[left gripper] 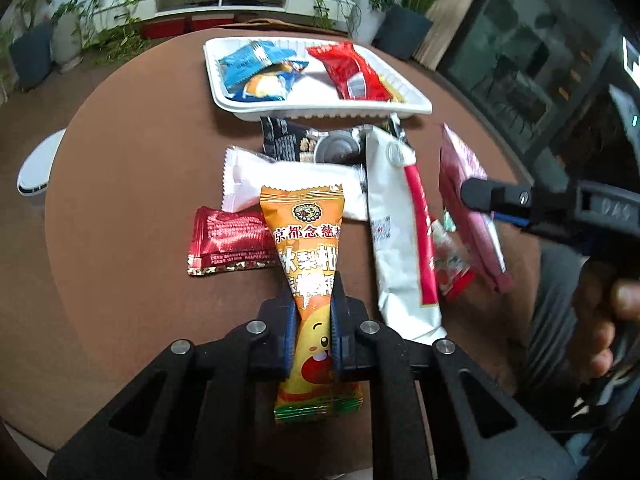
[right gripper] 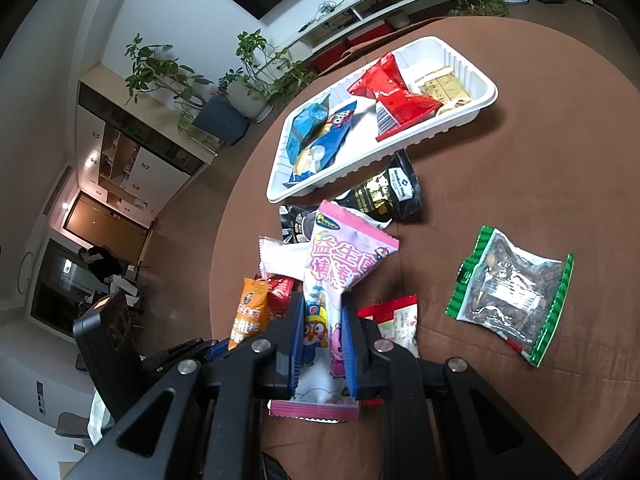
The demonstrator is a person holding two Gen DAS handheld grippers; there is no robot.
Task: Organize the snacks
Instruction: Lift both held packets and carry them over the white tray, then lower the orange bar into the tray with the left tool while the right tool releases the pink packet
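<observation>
Orange candy packet (left gripper: pixel 310 264) pinched between blue pads (left gripper: pixel 289 332) of left hand-held gripper (left gripper: pixel 314 300), raised above brown surface (left gripper: pixel 132 184). Pink snack packet (right gripper: pixel 340 276) clamped in right hand-held gripper (right gripper: pixel 322 308), also off the surface. White tray (right gripper: pixel 486 98) at far side, holding blue packet (right gripper: pixel 316 136), red packet (right gripper: pixel 394 94) and gold packet (right gripper: pixel 442 88). Near the tray's front edge: black packets (right gripper: pixel 384 194), white packet (left gripper: pixel 250 178), dark red packet (left gripper: pixel 228 240). Green-edged clear bag (right gripper: pixel 510 290) apart, to the right.
</observation>
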